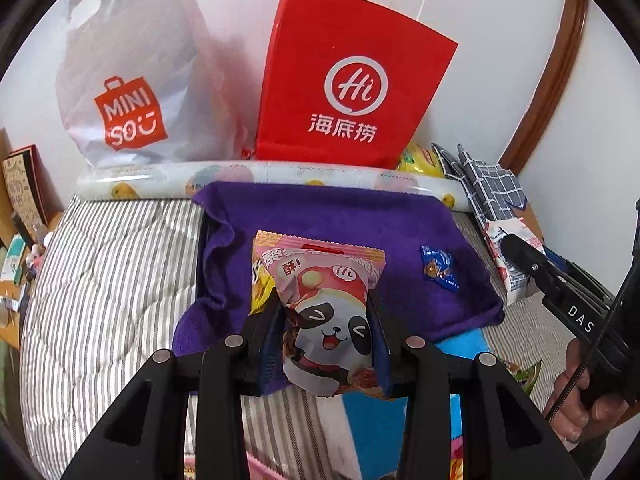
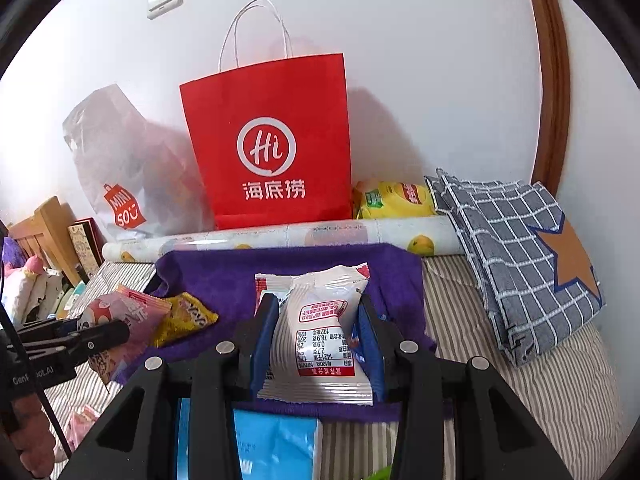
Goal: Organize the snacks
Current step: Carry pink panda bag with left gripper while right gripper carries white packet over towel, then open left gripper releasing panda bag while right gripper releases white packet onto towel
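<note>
My left gripper [image 1: 325,300] is shut on a pink snack packet [image 1: 320,272] with a panda printed on it, held above a purple cloth [image 1: 340,216]. My right gripper [image 2: 317,300] is shut on a white snack packet [image 2: 320,320], its nutrition label facing the camera. In the right wrist view the left gripper [image 2: 116,332] comes in from the left with the pink packet [image 2: 128,312]. A yellow snack packet [image 2: 184,316] lies on the purple cloth [image 2: 224,272] beside it. A small blue wrapper [image 1: 438,266] rests on the cloth's right side.
A red paper bag [image 2: 272,140] and a white plastic bag [image 2: 120,168] stand against the wall behind a patterned roll [image 2: 280,234]. A checked cloth [image 2: 512,248] and a yellow pack [image 2: 392,198] lie at the right. Striped bedding [image 1: 112,280] is underneath, and a blue packet [image 2: 276,444] sits near me.
</note>
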Demonstrator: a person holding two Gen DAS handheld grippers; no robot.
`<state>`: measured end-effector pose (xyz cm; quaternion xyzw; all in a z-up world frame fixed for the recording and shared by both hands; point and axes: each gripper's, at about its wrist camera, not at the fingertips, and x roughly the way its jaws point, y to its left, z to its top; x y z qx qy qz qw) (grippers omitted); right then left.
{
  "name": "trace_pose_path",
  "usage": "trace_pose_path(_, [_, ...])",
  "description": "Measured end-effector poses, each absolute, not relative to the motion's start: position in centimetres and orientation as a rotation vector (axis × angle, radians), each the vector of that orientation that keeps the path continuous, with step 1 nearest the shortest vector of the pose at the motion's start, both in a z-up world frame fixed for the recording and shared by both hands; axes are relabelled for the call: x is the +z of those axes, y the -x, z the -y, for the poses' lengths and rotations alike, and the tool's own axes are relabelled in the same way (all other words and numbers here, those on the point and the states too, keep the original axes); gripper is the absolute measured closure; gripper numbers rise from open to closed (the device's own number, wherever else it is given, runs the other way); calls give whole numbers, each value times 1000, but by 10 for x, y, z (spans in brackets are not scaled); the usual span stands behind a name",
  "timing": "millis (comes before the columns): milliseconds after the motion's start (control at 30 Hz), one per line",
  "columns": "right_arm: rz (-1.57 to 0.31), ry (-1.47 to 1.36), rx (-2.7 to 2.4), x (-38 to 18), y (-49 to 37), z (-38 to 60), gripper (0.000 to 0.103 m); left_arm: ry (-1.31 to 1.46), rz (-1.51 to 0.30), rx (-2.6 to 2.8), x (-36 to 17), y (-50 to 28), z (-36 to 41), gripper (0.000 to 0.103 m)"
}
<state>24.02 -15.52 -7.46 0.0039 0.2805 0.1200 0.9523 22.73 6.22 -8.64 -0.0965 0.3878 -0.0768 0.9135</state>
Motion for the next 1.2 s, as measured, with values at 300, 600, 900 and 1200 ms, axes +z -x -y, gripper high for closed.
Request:
trace_pose_path(300, [-586,-8,253,-78,-259,155,65,179,-796,-160,-81,-247,-56,64])
trace_pose_path(600, [-649,-10,269,-99,-278,153,65,173,-825,-167,-92,-269,-50,64])
trace_pose_path(900, [-732,9,257,-123,-290,148,65,157,-851,-163,-108,-283,-44,64])
trace_pose_path(1200, [-786,21,233,-132,-298,147,65,148,-883,-162,-120,-287,-42,64])
